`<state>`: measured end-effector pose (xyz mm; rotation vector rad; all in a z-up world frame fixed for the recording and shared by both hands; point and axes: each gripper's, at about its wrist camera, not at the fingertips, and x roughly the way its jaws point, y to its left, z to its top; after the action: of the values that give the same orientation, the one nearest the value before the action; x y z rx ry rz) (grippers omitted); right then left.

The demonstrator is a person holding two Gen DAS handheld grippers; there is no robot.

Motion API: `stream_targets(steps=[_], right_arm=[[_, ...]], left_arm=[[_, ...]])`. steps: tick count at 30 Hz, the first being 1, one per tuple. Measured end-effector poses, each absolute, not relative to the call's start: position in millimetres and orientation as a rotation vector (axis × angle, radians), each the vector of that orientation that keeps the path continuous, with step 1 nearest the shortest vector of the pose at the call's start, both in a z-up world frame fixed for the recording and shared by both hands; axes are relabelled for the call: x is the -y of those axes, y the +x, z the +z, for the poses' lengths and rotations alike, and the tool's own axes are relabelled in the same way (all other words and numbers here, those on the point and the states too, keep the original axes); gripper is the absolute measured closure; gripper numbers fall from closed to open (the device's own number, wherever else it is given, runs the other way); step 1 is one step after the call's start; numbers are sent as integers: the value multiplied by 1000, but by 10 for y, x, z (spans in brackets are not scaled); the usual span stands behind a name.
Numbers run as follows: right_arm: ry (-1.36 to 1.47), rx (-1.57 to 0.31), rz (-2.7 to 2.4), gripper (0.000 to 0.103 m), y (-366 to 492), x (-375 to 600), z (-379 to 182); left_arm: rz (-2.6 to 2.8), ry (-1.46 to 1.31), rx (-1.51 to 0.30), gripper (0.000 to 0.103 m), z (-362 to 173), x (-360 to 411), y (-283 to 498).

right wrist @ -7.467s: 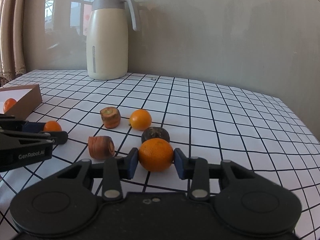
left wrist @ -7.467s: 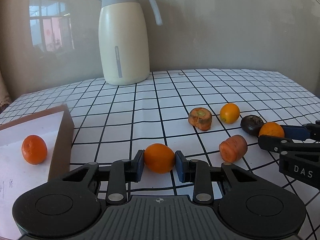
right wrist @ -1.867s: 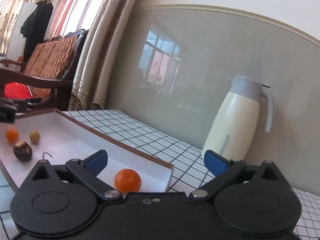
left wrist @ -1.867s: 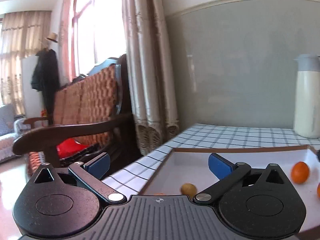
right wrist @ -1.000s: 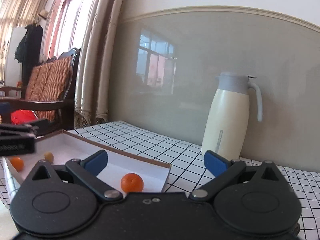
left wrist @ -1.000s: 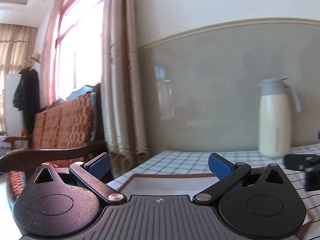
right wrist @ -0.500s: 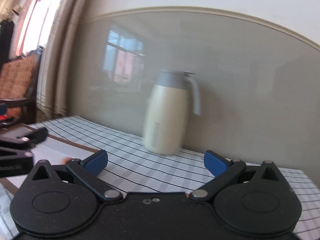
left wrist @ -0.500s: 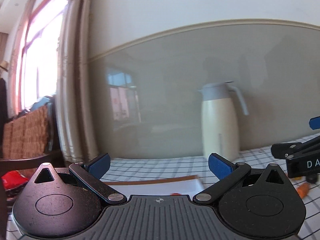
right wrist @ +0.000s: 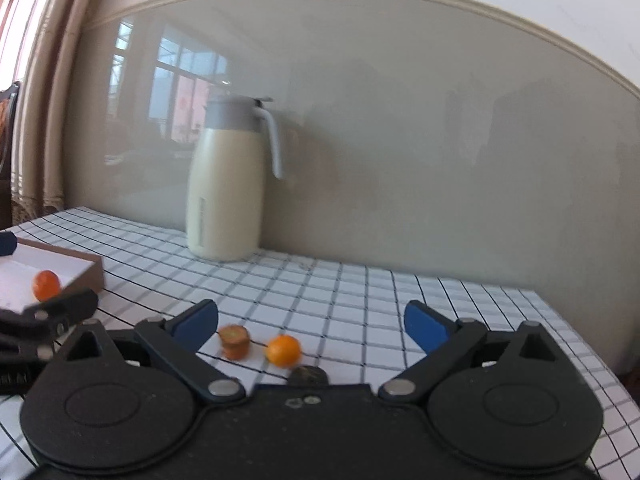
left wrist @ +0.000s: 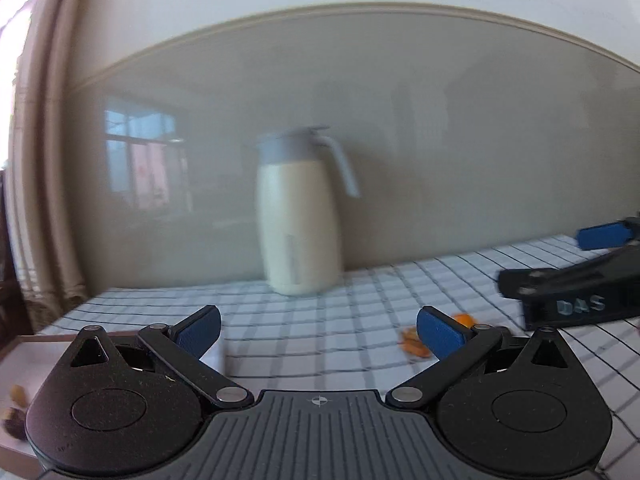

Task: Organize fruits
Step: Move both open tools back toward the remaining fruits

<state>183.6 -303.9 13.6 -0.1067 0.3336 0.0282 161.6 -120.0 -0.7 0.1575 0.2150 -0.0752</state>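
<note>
Curtain folds (right wrist: pixel 48 92) hang at the far left of your right-hand camera, and below them a brown-walled box (right wrist: pixel 86 270) with a white floor sits on the checked tablecloth (right wrist: pixel 360 300). One orange fruit (right wrist: pixel 46 285) lies inside the box near its right wall. Just beside that wall, part of your left gripper (right wrist: pixel 52 320) reaches in from the left edge. Your right gripper (right wrist: pixel 311 326) fills the foreground with its blue-tipped jaws spread wide and nothing between them. Through that gap you see a cut brownish-orange piece (right wrist: pixel 235 341) standing on the cloth, a round orange fruit (right wrist: pixel 283 350) just to its right, and a dark fruit (right wrist: pixel 308 376) half hidden behind the gripper body. A cream jug (right wrist: pixel 226 184) with a grey lid stands further back against the grey wall panel. From your left-hand camera, which is blurred, the box (left wrist: pixel 24 350) shows at the lower left with two small fruits, one tan (left wrist: pixel 18 394) and one dark (left wrist: pixel 12 426), at its near edge. Your left gripper (left wrist: pixel 318 330) also has its jaws wide apart and holds nothing. The jug (left wrist: pixel 300 216) stands beyond, and orange fruit pieces (left wrist: pixel 416 342) lie on the cloth by the right blue pad. Your right gripper (left wrist: pixel 576 280) enters at the far right
</note>
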Motion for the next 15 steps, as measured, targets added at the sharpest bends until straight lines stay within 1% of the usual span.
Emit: stream_targets(steps=[1, 3, 6, 7, 8, 9, 12, 15], right_arm=[[-94, -351, 30, 20, 1865, 3092, 109], [-64, -391, 40, 27, 1924, 3187, 48], [-36, -434, 57, 33, 1990, 3276, -28], [-33, -445, 63, 35, 2023, 3295, -48], [-29, -453, 67, 35, 2036, 3313, -62], [-22, -460, 70, 36, 2054, 3329, -77], [6, -480, 77, 36, 2119, 3380, -94], [25, -505, 82, 39, 2179, 3423, -120]], left_arm=[[-83, 170, -231, 0, -30, 1278, 1639], [-122, 185, -265, 0, -80, 1421, 1678], [-162, 195, -305, 1, -161, 1579, 1726], [-174, 198, -313, 4, -187, 1635, 1735], [-191, 202, -325, 15, -200, 1686, 1758], [-206, 206, -345, 24, -225, 1732, 1796], [-213, 202, -390, 28, -290, 1829, 1838], [-224, 187, -420, 28, -319, 1864, 1897]])
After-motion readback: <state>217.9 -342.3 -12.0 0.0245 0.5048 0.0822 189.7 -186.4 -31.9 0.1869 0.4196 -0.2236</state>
